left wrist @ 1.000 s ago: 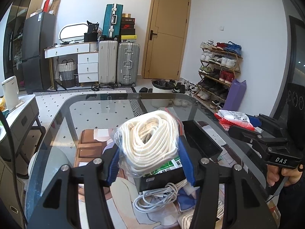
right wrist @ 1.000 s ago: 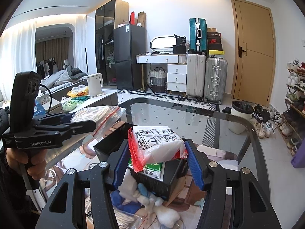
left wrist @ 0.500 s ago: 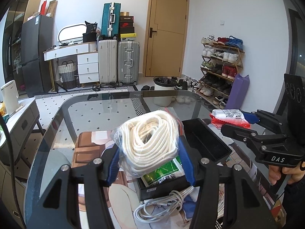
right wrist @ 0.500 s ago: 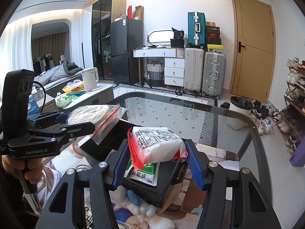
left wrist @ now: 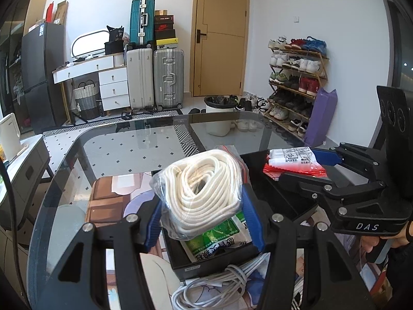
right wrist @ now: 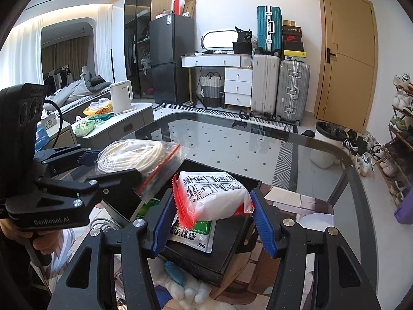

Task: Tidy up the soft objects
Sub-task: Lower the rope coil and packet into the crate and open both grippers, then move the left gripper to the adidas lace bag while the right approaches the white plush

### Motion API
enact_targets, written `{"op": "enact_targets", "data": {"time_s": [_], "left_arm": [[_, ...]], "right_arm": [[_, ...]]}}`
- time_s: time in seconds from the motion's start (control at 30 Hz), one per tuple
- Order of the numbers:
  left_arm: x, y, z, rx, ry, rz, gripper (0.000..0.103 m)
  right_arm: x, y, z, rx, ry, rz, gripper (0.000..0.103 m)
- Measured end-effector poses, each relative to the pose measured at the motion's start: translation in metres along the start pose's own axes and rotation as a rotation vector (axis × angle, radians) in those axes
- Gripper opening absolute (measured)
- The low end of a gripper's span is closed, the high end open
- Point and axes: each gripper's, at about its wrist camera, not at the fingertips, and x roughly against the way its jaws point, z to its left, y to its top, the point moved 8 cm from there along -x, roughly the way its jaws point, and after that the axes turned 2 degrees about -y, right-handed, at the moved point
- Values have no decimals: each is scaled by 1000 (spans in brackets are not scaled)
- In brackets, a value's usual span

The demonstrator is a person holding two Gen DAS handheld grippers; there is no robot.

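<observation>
My left gripper (left wrist: 204,217) is shut on a clear bag of coiled white rope (left wrist: 201,196) and holds it over a black box (left wrist: 278,199) on the glass table. The rope bag also shows in the right wrist view (right wrist: 134,157). My right gripper (right wrist: 213,219) is shut on a white packet with red edges (right wrist: 214,196), also above the black box (right wrist: 232,248). That packet shows in the left wrist view (left wrist: 294,160). A green and white pouch (left wrist: 219,240) lies inside the box under both.
A bundle of white cable (left wrist: 224,281) lies in front of the box. A white and blue plush (right wrist: 180,284) lies by the box's near side. The glass table (left wrist: 116,149) stretches ahead; suitcases (left wrist: 167,77) and a shoe rack (left wrist: 296,82) stand beyond.
Both grippers have moved forward over the black box with their bags. The right gripper and its packet have come closer to the left one.
</observation>
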Motion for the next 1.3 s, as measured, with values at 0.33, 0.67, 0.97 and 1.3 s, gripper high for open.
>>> {"op": "enact_targets", "data": {"time_s": [0.33,0.67,0.97,1.3], "left_arm": [[-15,-2,-6,-16,3,31,55],[-23,-10,-8,-26,-17,71,58],[-2,-11,-6,-8,-51,55,84],[42,-11,-8,8,-65,-6,103]], "right_arm": [[-20,-6,-2,23,-13,25,58],[-21,-10,-7,24,-2,2,78],[12,-21,-21,-52,-45,-21,102],[46,-59,-26,-101,-86,43,102]]}}
